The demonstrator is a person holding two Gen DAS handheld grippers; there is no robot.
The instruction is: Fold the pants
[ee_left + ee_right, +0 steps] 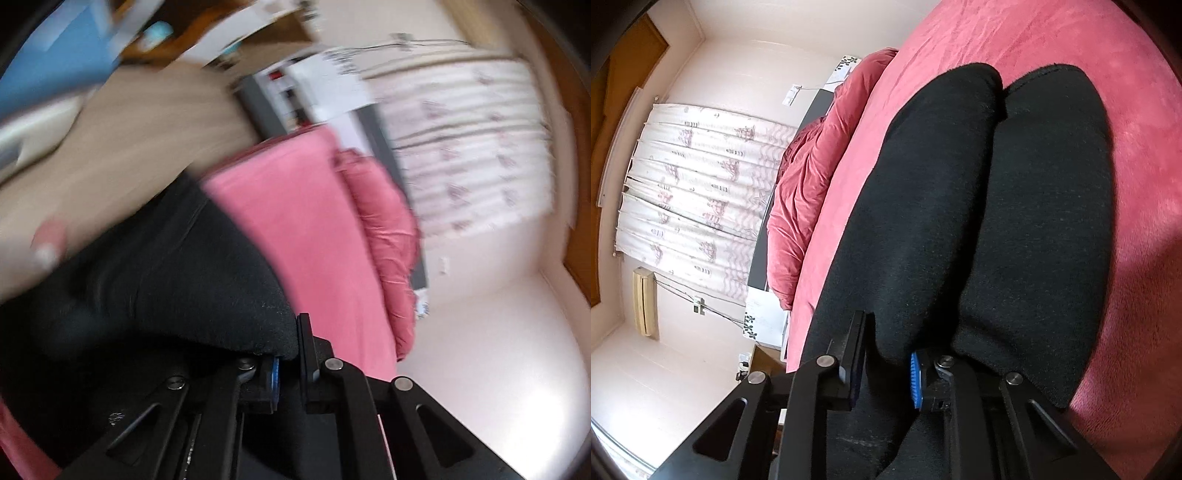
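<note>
Black fleece pants (979, 192) lie on a pink bed (1108, 74), both legs stretching away side by side. My right gripper (886, 365) has its jaws apart around a fold of the near end of the pants, with cloth between the fingers. In the blurred left wrist view, my left gripper (290, 358) is shut on an edge of the black pants (166, 280), which is lifted and bulges to the left.
A rumpled pink duvet (809, 177) lies along the far bed edge by a dark headboard (764, 243). A patterned white curtain (690, 177) and white walls stand behind. In the left view, a wooden panel (129, 147) and blue item (55, 62) appear blurred.
</note>
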